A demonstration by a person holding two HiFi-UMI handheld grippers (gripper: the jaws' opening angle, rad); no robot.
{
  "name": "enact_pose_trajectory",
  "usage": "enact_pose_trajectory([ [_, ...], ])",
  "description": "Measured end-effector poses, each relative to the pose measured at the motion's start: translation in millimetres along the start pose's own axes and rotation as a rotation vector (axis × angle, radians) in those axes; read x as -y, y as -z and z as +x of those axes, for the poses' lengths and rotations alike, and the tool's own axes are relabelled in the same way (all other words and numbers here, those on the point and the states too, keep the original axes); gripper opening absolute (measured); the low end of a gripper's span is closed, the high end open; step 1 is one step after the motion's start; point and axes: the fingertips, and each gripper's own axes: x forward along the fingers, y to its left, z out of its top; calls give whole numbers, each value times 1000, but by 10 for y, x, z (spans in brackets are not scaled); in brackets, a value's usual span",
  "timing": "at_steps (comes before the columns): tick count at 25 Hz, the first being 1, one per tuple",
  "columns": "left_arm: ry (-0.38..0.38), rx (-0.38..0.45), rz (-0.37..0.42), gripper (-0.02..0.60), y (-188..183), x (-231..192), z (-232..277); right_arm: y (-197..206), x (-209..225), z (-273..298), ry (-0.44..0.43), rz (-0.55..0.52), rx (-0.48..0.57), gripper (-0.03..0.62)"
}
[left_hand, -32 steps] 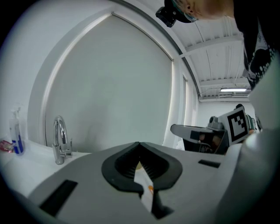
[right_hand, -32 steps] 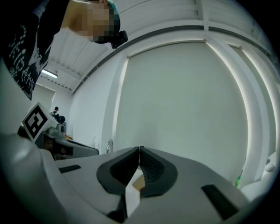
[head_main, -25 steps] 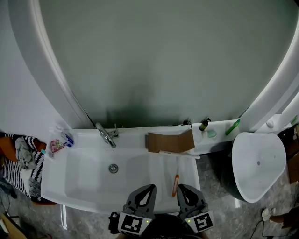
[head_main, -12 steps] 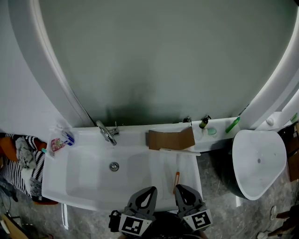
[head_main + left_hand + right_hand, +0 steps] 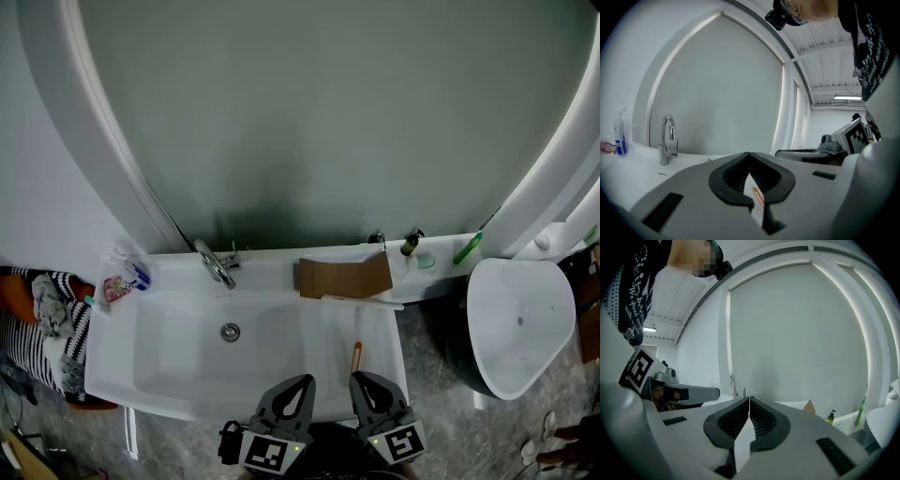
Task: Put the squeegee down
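The squeegee [image 5: 356, 352] lies flat on the right shelf of the sink [image 5: 267, 273], free of both tools. Its long axis runs from 12 to 6 o'clock in the head view. The pale blade sits crosswise at the 12 o'clock end, just beside a piece of cardboard [image 5: 342, 278]. The orange grip is at the 6 o'clock end, toward the person.

The right gripper [image 5: 358, 378] is clenched on nothing. Its own view shows the two pads meeting at the tip, with only white surface in the slit below them. The left gripper [image 5: 304, 381] is likewise pressed together and empty. An orange streak shows in the slit under its pads, and whether that is the squeegee's grip seen beyond cannot be told.

From the right gripper the squeegee lies at 12 o'clock, its orange end just beyond the tip but not touching it. From the left gripper it lies at about 1 o'clock and farther off, so the right hand is the nearer one. The faucet [image 5: 214, 265] stands well apart at 11 o'clock.

Judging by how things lie, the putting down looks done. The tool rests on its own and neither hand bears on it. Any further move would be the right hand drawing straight back toward 6 o'clock, along the handle's line, which would not knock it.
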Motion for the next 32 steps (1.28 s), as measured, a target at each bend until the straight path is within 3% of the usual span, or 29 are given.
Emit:
enact_pose_trajectory([
  [19,-12,-25,-5,5,-30,-47,-38,11,-22,37,0,-16,-54,21],
  [23,59,-89,7,5,-4,49,93,-45,17,100,-3,-18,-73,21],
  [27,145,-93,65,5,33,209,163,-26,32,93,2,-27,-62,21],
  [32,140,-76,94,5,77,180,70,55,-35,57,2,-24,-55,21],
])
